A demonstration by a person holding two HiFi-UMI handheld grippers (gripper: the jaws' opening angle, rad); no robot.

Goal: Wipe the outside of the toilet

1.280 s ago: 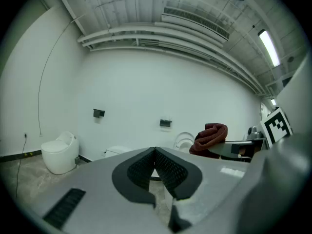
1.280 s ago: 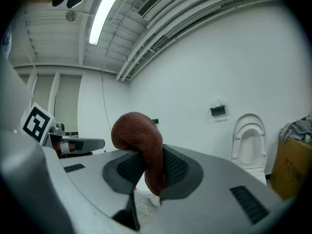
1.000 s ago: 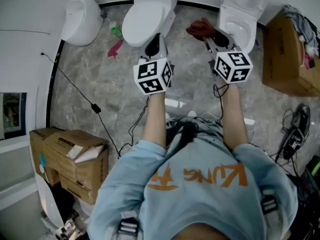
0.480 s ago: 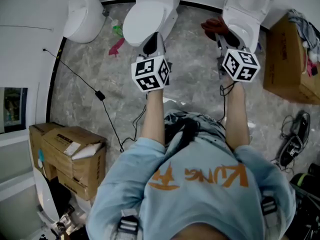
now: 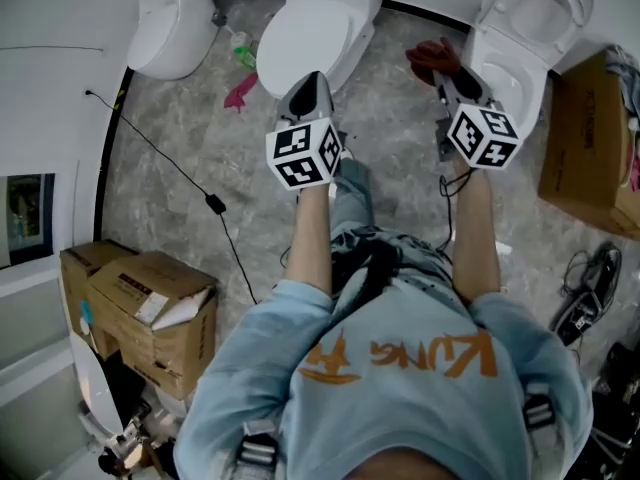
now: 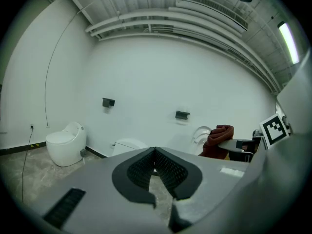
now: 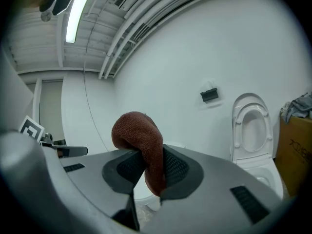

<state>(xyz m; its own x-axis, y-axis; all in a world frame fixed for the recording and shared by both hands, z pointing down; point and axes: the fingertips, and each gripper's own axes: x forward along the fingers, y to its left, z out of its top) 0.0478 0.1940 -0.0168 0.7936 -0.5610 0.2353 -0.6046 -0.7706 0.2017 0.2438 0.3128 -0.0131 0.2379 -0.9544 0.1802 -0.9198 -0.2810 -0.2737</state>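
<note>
Three white toilets stand along the far wall: a small one, a middle one with its lid down, and a right one with its lid up. My right gripper is shut on a red-brown cloth, held in the air just left of the open toilet's bowl. In the right gripper view the cloth bulges up between the pads, with the open toilet to the right. My left gripper hovers in front of the middle toilet. Its jaws are shut with nothing in them.
Cardboard boxes are stacked at the lower left, and another box stands right of the open toilet. A black cable runs across the marble floor. Pink and green items lie between the left toilets. Shoes sit at the right.
The person has stepped forward and rightward. The right gripper carried the cloth closer to the open toilet's left side. The left gripper stayed shut in front of the middle toilet.
</note>
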